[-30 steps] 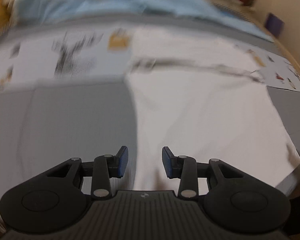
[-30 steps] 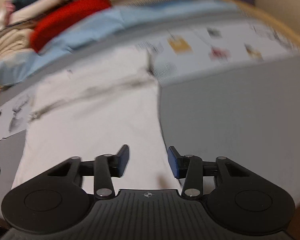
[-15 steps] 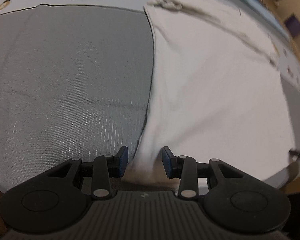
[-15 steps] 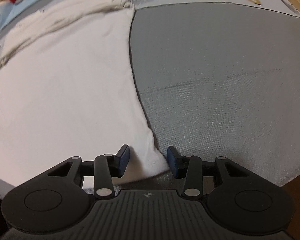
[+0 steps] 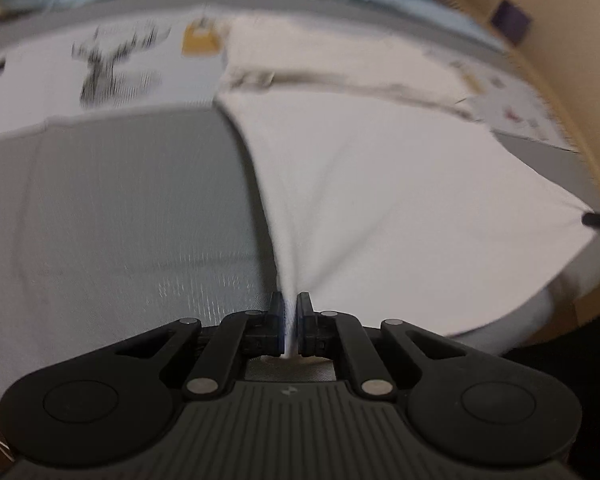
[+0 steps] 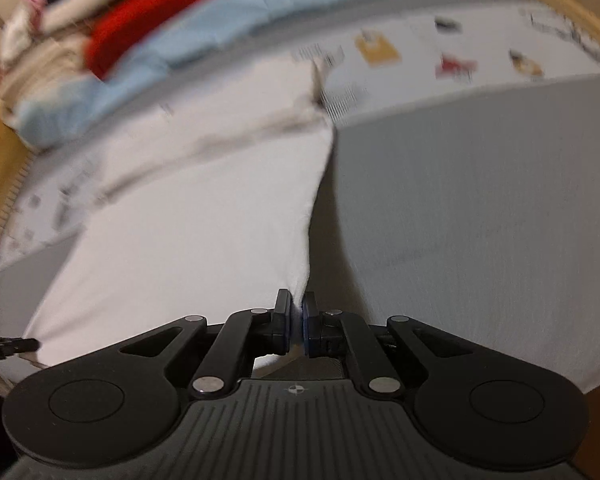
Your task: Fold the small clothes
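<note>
Left wrist view: we see our left gripper [image 5: 289, 322] clenched on the near left corner of the white garment [image 5: 380, 200], which lies spread on the grey mat [image 5: 120, 208]; our right gripper [image 6: 296, 322] pinches the opposite near corner, the cloth [image 6: 204, 232] pulled taut between them; the printed sheet [image 6: 440, 56] and a blurred clothes pile [image 6: 132, 28] lie beyond.

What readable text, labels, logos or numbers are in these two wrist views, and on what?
No legible words or numbers in either view.
Printed pictures on the white mat: motion-blurred; cannot tell whether any lettering is there.
Small round emblem on the left gripper body and on the right gripper body: a symbol, no text.
White garment: no print visible.
</note>
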Action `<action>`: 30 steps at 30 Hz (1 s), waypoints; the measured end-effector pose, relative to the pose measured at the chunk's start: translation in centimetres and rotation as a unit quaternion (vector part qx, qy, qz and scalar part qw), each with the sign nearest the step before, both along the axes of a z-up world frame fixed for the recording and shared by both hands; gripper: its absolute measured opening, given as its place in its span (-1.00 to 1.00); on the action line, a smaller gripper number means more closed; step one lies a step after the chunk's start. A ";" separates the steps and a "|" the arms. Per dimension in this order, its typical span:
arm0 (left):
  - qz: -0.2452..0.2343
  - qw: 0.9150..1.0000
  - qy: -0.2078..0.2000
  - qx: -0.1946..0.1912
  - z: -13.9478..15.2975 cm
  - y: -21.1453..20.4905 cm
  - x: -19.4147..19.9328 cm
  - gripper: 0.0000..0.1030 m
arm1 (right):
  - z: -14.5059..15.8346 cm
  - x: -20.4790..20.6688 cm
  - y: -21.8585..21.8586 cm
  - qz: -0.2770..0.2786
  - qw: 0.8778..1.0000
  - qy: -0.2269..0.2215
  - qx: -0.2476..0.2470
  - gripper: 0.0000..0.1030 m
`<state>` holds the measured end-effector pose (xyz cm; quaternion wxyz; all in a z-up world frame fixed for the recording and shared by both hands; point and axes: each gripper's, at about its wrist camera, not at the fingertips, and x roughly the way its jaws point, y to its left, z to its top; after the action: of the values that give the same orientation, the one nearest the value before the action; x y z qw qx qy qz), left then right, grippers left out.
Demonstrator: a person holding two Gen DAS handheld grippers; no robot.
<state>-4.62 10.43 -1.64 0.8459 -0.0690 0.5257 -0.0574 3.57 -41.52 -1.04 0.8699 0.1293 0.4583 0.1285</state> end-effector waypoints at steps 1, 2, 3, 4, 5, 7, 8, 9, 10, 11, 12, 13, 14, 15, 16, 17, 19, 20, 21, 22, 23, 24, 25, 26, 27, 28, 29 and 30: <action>-0.008 1.000 -0.010 0.002 1.3 0.1 -0.7 -0.89 | 1.3 -0.7 -0.5 0.005 1.000 -0.013 0.002 -0.90; -0.014 1.000 -0.017 0.002 2.3 -0.1 -1.0 -0.89 | 2.5 -1.4 -1.0 0.010 1.000 -0.025 0.006 -0.90; -0.020 1.000 -0.024 0.001 3.4 0.1 -1.8 -0.89 | 3.7 -2.3 -1.7 0.014 0.999 -0.036 0.013 -0.90; -0.025 0.999 -0.029 -0.001 4.4 0.3 -2.5 -0.89 | 4.7 -3.4 -2.5 0.020 0.999 -0.045 0.021 -0.90; -0.032 0.999 -0.032 -0.003 5.3 0.6 -3.7 -0.89 | 5.7 -4.5 -3.1 0.028 0.998 -0.051 0.029 -0.90; -0.044 0.998 -0.038 -0.009 7.3 0.9 -6.6 -0.89 | 7.3 -7.1 -4.3 0.050 0.996 -0.060 0.044 -0.91; -0.046 0.998 -0.042 -0.016 8.2 1.4 -8.3 -0.89 | 8.2 -8.9 -4.8 0.065 0.994 -0.066 0.052 -0.91; -0.047 0.998 -0.046 -0.023 9.2 1.7 -9.6 -0.89 | 8.9 -10.2 -5.4 0.079 0.992 -0.069 0.063 -0.91; -0.047 0.997 -0.052 -0.031 10.0 2.0 -10.8 -0.89 | 9.6 -11.8 -6.1 0.093 0.990 -0.074 0.082 -0.91; -0.046 0.997 -0.056 -0.038 10.7 2.1 -11.9 -0.89 | 10.1 -12.5 -6.7 0.102 0.987 -0.077 0.098 -0.91; -0.042 0.996 -0.059 -0.045 11.1 2.3 -12.6 -0.90 | 10.5 -13.6 -7.2 0.108 0.984 -0.082 0.113 -0.91; -0.036 0.996 -0.062 -0.051 11.4 2.5 -12.9 -0.90 | 10.8 -14.1 -7.5 0.111 0.983 -0.085 0.122 -0.91; -0.032 0.996 -0.064 -0.055 11.4 2.5 -12.8 -0.90 | 11.1 -14.3 -7.6 0.108 0.982 -0.087 0.127 -0.91; -0.031 0.996 -0.065 -0.055 11.2 2.4 -12.4 -0.89 | 11.0 -14.2 -7.7 0.101 0.982 -0.088 0.131 -0.91; -0.028 0.996 -0.063 -0.052 10.8 2.3 -11.7 -0.89 | 10.8 -13.7 -7.7 0.096 0.983 -0.086 0.132 -0.91; -0.022 0.997 -0.059 -0.049 10.2 2.2 -10.6 -0.89 | 10.3 -13.0 -7.6 0.088 0.984 -0.080 0.131 -0.91; -0.017 0.997 -0.053 -0.045 9.0 2.0 -8.2 -0.89 | 8.9 -10.8 -7.2 0.068 0.988 -0.063 0.123 -0.91; -0.014 0.998 -0.049 -0.038 8.3 1.9 -6.9 -0.89 | 8.1 -10.0 -6.8 0.062 0.989 -0.058 0.118 -0.91; -0.011 0.998 -0.045 -0.033 7.5 1.9 -5.5 -0.89 | 7.3 -8.6 -6.6 0.052 0.991 -0.048 0.114 -0.91; -0.010 0.999 -0.041 -0.031 6.5 1.9 -4.0 -0.89 | 6.5 -7.1 -6.4 0.042 0.992 -0.037 0.111 -0.91; -0.010 0.999 -0.036 -0.025 5.6 1.9 -2.5 -0.89 | 5.6 -5.9 -6.2 0.035 0.993 -0.028 0.111 -0.91; -0.009 0.999 -0.026 -0.021 4.6 1.9 -1.0 -0.89 | 4.7 -4.3 -5.9 0.028 0.994 -0.018 0.106 -0.91; -0.006 1.000 -0.017 -0.019 3.6 1.9 0.5 -0.89 | 3.9 -2.9 -5.6 0.022 0.995 -0.009 0.097 -0.91; -0.004 1.000 -0.013 -0.016 2.9 1.9 1.9 -0.89 | 2.9 -1.0 -5.1 0.019 0.997 0.002 0.081 -0.91; -0.007 1.000 -0.016 -0.010 2.3 1.7 3.4 -0.89 | 2.2 0.6 -4.5 0.016 0.998 0.011 0.067 -0.91; -0.010 1.000 -0.022 -0.003 1.6 1.4 4.8 -0.89 | 1.6 1.8 -4.1 0.011 0.998 0.016 0.058 -0.91; -0.008 1.000 -0.023 -0.003 0.8 1.5 6.1 -0.88 | 0.9 3.2 -3.6 0.003 0.999 0.018 0.050 -0.91; 0.003 1.000 -0.024 -0.017 -0.3 1.8 7.4 -0.86 | 0.1 4.6 -3.4 -0.016 0.999 0.018 0.049 -0.90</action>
<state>2.82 12.27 -1.92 0.8572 -0.0831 0.5039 -0.0655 8.21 -44.96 -0.94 0.8563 0.1812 0.4646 0.1340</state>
